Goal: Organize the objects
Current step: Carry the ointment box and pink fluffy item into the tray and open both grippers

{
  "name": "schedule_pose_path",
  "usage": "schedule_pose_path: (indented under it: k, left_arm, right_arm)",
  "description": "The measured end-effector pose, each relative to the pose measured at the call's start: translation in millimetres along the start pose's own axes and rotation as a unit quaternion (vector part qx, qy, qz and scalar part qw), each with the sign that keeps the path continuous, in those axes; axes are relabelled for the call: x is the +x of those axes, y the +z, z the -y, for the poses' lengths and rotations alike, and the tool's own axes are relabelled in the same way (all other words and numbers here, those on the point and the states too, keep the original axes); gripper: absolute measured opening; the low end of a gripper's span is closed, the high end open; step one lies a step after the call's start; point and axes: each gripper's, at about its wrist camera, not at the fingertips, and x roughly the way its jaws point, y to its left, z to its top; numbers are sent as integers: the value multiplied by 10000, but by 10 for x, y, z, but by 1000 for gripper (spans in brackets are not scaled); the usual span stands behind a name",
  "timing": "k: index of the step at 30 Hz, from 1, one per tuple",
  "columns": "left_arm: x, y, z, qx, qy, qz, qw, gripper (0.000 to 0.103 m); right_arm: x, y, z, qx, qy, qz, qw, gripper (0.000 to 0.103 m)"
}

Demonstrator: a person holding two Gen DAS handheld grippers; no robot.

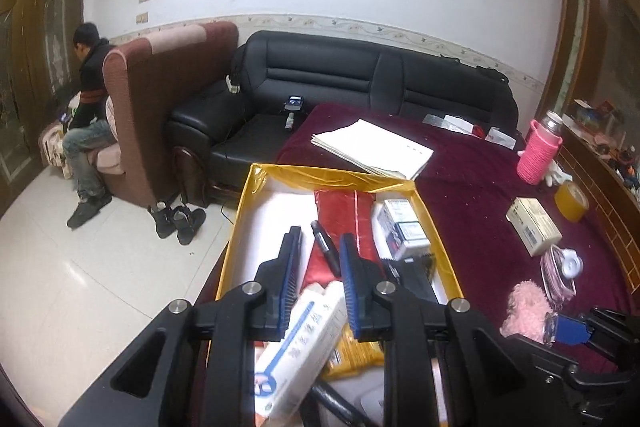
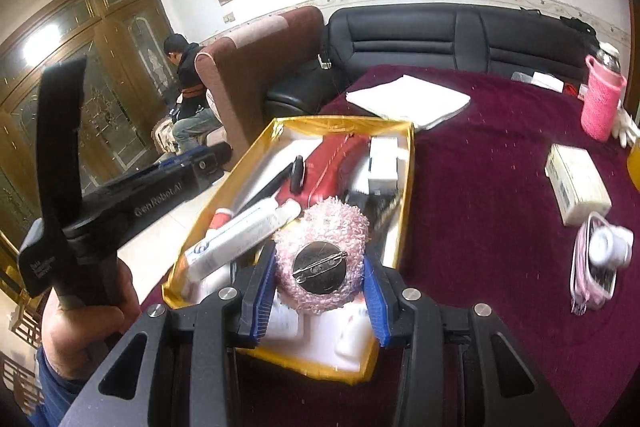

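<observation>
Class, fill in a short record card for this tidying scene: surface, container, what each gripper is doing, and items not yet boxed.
surface: dark red tablecloth
container: gold box, open, already holding a toothpaste tube and a red pouch
right gripper: shut on pink fluffy brooch, over the box
left gripper: open, empty, above the box
outside box: white carton, pink-sleeved bottle, papers

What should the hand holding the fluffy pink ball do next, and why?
Probably ease it a little forward and down, then open. The right gripper is shut on the fluffy pink brooch, which hangs just above the near end of the gold box, over the toothpaste tube. The left gripper is open and holds nothing.
</observation>
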Motion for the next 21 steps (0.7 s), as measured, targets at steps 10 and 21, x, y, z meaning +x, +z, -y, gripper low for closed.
schedule_pose_path:
  k: [10,21]
  left_arm:
    - [470,-60,-304,-648,-317,-332,9968,20]
    - [511,-155,-850,-1495,-129,-361,9880,20]
  right_arm:
    - [463,167,-84,-64,-98,-377,9992,44]
    - [1384,748,-492,-290,-300,-734,9964,44]
